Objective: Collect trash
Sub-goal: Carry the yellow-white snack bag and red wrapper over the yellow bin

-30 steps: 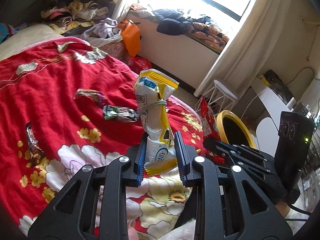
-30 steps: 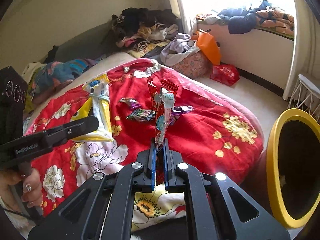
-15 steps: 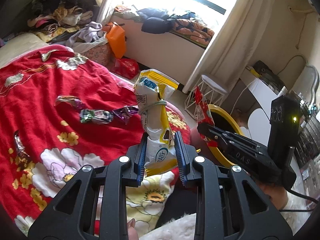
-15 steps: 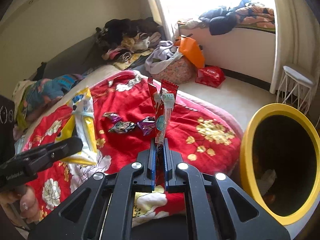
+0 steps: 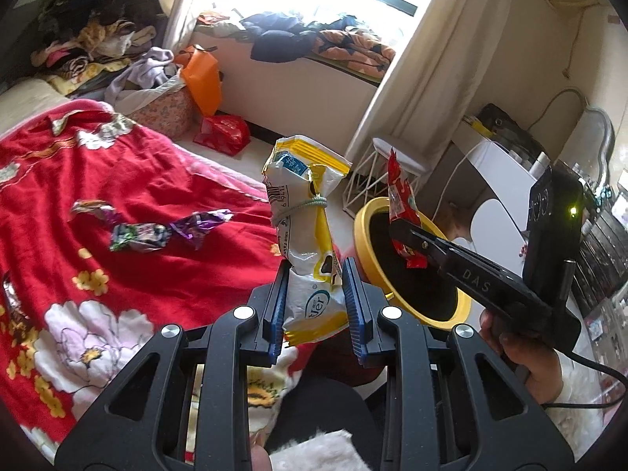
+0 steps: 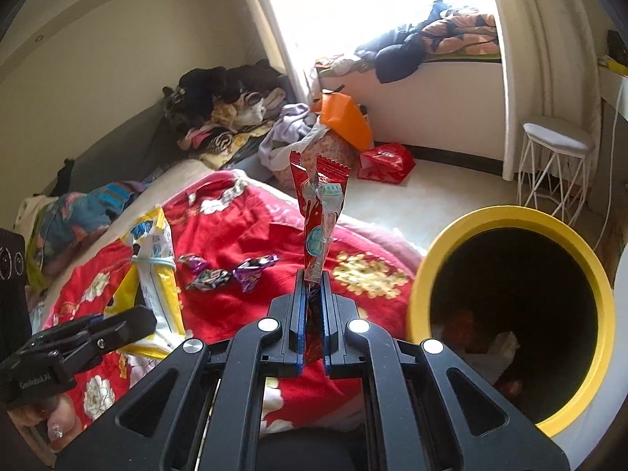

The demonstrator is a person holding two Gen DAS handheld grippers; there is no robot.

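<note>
Left gripper (image 5: 316,298) clamped on a yellow-and-white bag (image 5: 304,231), pads pressing its lower part, bag standing upright with a band tied round its middle. Right gripper (image 6: 313,306) pinched tight on a red wrapper (image 6: 320,212), fingers nearly together, wrapper sticking straight up. In the left view, right gripper (image 5: 412,241) held out over the mouth of a yellow bin (image 5: 412,274), a hand (image 5: 522,357) gripping its handle. In the right view, bin (image 6: 510,212) just right of the wrapper, beside the edge of the bed, some litter dimly visible inside.

On the red blanket (image 5: 137,180): three candy wrappers (image 5: 137,231) lying close together, well apart from both grippers. Beyond the bed, an orange bag (image 5: 202,74) and a red bag (image 5: 223,133) on the floor. White stool (image 6: 555,161) near the curtain.
</note>
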